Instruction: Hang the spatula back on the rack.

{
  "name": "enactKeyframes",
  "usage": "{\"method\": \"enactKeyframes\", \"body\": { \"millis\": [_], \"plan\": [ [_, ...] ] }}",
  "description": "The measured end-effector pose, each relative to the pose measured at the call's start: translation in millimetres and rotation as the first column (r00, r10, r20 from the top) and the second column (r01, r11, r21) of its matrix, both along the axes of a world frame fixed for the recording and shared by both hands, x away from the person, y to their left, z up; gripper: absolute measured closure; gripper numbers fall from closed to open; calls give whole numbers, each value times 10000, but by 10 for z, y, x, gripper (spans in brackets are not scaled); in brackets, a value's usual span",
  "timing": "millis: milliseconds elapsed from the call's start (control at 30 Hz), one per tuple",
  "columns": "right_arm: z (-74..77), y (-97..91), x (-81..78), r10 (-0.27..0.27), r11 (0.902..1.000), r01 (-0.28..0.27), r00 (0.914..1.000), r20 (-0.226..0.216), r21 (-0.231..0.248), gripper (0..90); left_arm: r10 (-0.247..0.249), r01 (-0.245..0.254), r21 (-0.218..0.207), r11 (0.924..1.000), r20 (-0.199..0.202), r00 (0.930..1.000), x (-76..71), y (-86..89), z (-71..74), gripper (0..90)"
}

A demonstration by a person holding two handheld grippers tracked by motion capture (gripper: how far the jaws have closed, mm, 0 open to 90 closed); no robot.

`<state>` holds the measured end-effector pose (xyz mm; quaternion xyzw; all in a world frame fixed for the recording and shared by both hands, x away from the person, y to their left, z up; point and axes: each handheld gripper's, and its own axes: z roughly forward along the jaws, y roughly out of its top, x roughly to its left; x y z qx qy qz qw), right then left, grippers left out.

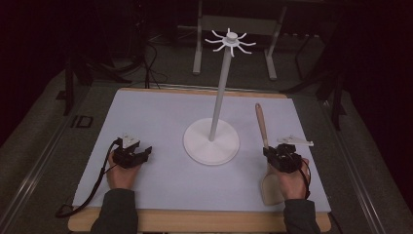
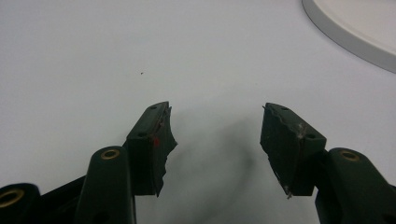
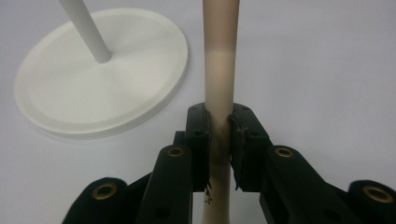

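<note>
While we're looking at the wooden spatula, it's pale with a darker brown handle tip and a wide flat blade, lying on the mat just right of the white stand, with our right gripper pinching its handle. Our left gripper sits left of the stand, jaws spread over bare mat. We've got open mat around the stand, though the blade lies near the mat's front edge.

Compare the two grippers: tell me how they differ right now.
The left gripper has its jaws spread apart with nothing between them; the right gripper is shut on the spatula handle. In the high view the left gripper sits left of the white stand, the right gripper to its right. Both are black, hand-held and low over the white mat.
</note>
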<state>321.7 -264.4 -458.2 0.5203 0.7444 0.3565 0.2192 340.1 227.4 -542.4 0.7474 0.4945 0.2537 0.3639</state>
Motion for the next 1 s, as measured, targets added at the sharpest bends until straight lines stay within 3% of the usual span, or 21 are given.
{"method": "enactKeyframes", "body": {
  "millis": [1000],
  "plan": [
    [284,-83,-95,138,9964,-241,9921,1249,816,784,20,-20,-18,10000,-5,10000,1,0,0,427]
  ]
}}
